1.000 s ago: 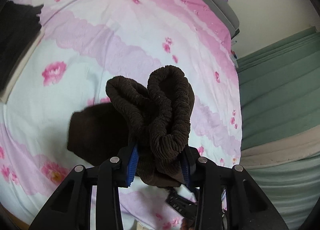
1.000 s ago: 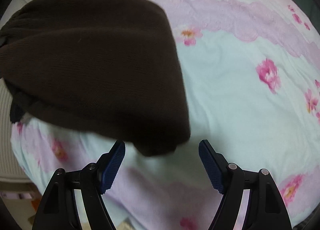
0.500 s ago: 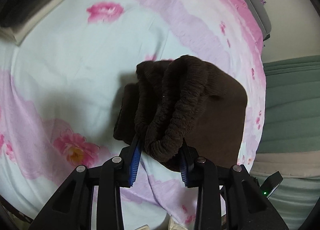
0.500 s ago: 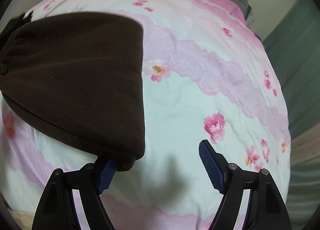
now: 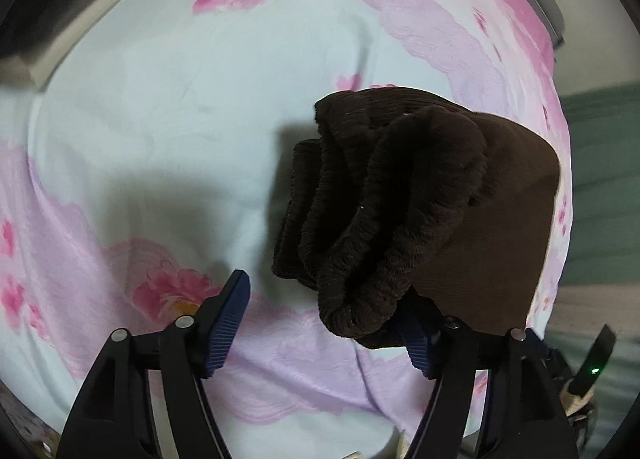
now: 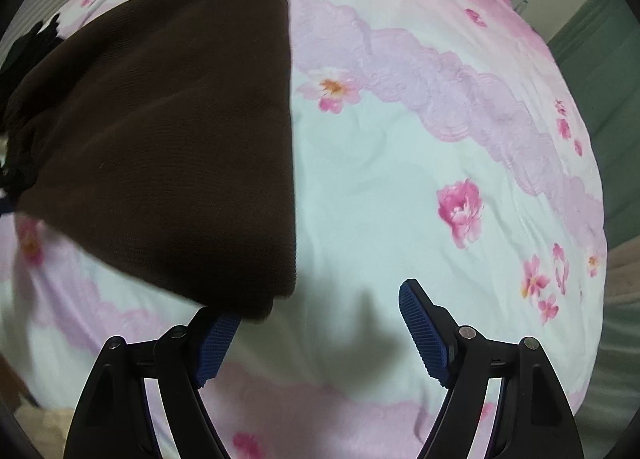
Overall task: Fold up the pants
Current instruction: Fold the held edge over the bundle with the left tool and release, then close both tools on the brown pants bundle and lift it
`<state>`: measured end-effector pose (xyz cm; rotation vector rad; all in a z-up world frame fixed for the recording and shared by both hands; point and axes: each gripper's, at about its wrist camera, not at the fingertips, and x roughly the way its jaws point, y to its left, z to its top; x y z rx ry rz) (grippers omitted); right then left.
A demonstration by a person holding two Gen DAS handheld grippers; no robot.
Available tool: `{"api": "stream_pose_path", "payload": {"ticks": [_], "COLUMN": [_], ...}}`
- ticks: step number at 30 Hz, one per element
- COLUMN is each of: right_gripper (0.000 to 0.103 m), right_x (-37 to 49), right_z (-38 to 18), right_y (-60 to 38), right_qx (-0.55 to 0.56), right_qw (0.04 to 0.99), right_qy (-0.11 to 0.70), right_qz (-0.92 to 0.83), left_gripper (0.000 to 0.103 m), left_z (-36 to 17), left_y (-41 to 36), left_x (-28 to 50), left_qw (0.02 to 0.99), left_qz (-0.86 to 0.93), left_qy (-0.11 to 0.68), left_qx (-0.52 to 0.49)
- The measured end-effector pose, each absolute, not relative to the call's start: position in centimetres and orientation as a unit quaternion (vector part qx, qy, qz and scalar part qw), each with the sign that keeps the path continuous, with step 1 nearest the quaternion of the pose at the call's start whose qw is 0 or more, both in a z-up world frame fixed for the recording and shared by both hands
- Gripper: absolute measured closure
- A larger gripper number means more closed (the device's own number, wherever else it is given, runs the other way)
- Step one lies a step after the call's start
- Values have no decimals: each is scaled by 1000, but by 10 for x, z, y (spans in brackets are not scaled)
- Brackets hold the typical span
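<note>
The dark brown pants (image 5: pixel 400 211) lie folded on a bed covered by a floral sheet (image 5: pixel 160 99) printed in pale blue, lilac and pink.

Left wrist view: the left hand-held gripper (image 5: pixel 332 323) points steeply down at the sheet. Its jaws have just been opening and now stand wide apart. The bunched, ribbed waistband (image 5: pixel 360 219) of the pants rises between them. It overlaps the right-side pad; whether it touches that pad cannot be told. The left-side pad stands clear of the cloth, with bare sheet showing in the gap. The flat folded body of the pants spreads to the right of the waistband, reaching close to the edge of the bed. A dark object (image 5: pixel 596 359) with a small green light shows at the lower right.

Right wrist view: the right hand-held gripper (image 6: pixel 316 323) also points steeply down, its jaws wide apart, with only bare sheet between them. The folded pants (image 6: pixel 160 139) fill the left half of this view. Their rounded lower corner overlaps the tip of the left-side pad; contact cannot be judged. The right-side pad stands well clear of the cloth.
</note>
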<state>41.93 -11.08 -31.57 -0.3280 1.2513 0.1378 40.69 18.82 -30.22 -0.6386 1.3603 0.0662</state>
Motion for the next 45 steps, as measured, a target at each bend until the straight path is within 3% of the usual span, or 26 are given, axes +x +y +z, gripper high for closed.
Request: {"api": "stream_pose_path", "payload": {"ticks": [9, 13, 16, 24, 45], "right_gripper": [25, 24, 24, 24, 24], "right_x": [396, 411, 427, 483, 535], "right_z": [-266, -248, -243, -260, -360], "right_y": [-110, -112, -112, -109, -101], "right_qx": [-103, -85, -78, -17, 83], "right_qw": [809, 823, 832, 826, 760], "right_qy": [569, 551, 536, 544, 615], "right_qz": [104, 114, 122, 150, 191], "left_gripper": [27, 15, 13, 13, 9], "left_z": [-255, -228, -223, -269, -356], "left_y": [177, 182, 181, 178, 200], "left_x": [390, 387, 407, 454, 466], "left_qw": [753, 776, 787, 757, 716], "left_qz": [0, 1, 2, 14, -70], "left_qy": [619, 587, 574, 599, 598], "left_qx": [-225, -228, -227, -260, -354]}}
